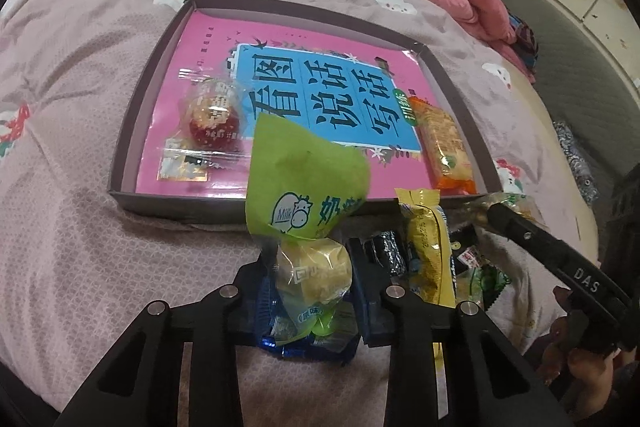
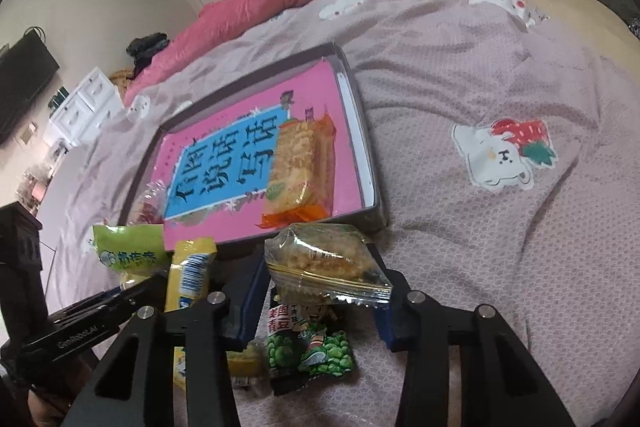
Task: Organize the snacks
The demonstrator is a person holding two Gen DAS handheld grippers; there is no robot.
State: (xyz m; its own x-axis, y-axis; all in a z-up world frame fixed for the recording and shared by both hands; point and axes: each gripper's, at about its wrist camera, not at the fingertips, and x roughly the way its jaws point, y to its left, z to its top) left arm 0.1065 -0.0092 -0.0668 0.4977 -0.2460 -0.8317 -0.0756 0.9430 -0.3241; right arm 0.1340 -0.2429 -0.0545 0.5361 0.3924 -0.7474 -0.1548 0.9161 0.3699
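Grippers each clamped on a snack: left gripper [image 1: 312,281] on green-topped packet [image 1: 306,187], right gripper [image 2: 320,279] on clear crisp packet [image 2: 324,263].

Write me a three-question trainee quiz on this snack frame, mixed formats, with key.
1. True or false: the tray is empty.
2. The left gripper grips which snack? A) green milk-snack packet B) orange cracker pack C) green pea bag
3. Fill in: the right gripper is closed on a ___ crispy-snack packet.

Key: 1 false; 2 A; 3 clear.
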